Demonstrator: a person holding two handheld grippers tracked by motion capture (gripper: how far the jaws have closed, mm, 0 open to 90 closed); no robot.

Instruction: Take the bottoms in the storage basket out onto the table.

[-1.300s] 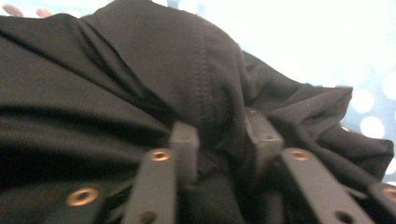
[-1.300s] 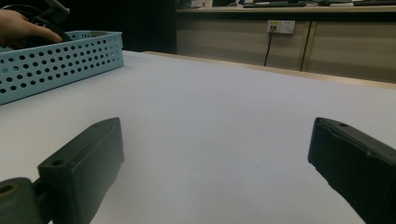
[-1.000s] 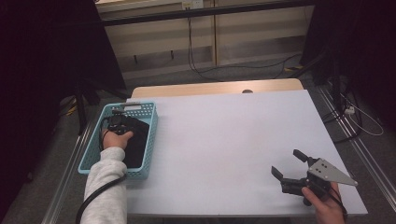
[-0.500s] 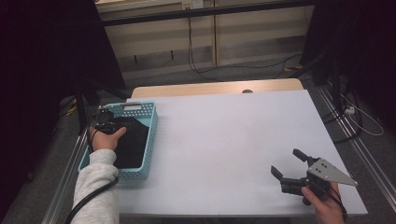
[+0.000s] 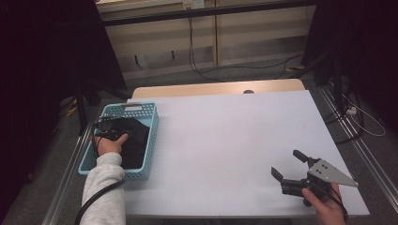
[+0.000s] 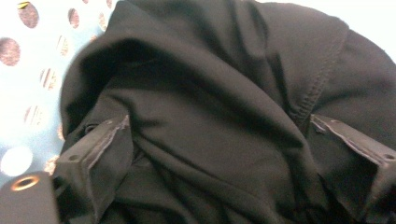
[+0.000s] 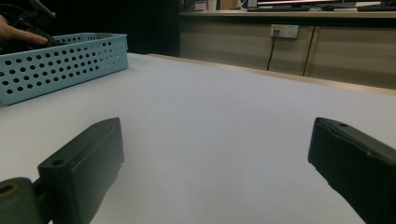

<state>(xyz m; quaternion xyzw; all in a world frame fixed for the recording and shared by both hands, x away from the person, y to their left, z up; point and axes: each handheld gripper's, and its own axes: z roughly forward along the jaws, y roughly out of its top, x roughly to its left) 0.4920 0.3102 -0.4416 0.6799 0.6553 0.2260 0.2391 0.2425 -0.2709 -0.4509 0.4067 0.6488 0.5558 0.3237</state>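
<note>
Left gripper (image 5: 107, 131) is down over the blue basket (image 5: 141, 108) at the table's left edge, and its jaws have just been opening: in the left gripper view they stand wide apart with the black cloth (image 6: 210, 116) bunched up between them. The folds rise right up into the gap, and I'd say the pads aren't pressing on it, though it's so dark and close in there that a light touch on the cloth can't be ruled out. The cloth itself lies inside the basket, filling most of the floor, with the perforated blue wall showing just beside it on one side.

Over on the other side, the right gripper (image 5: 288, 166) sits low near the front right corner of the white table (image 5: 225, 136), jaws spread, nothing between them but bare tabletop. It's well apart from the basket, which shows far off to the left in its own view.

Room to move: the whole middle of the table is open white surface. The basket hugs the left edge, tight against the rail there.
</note>
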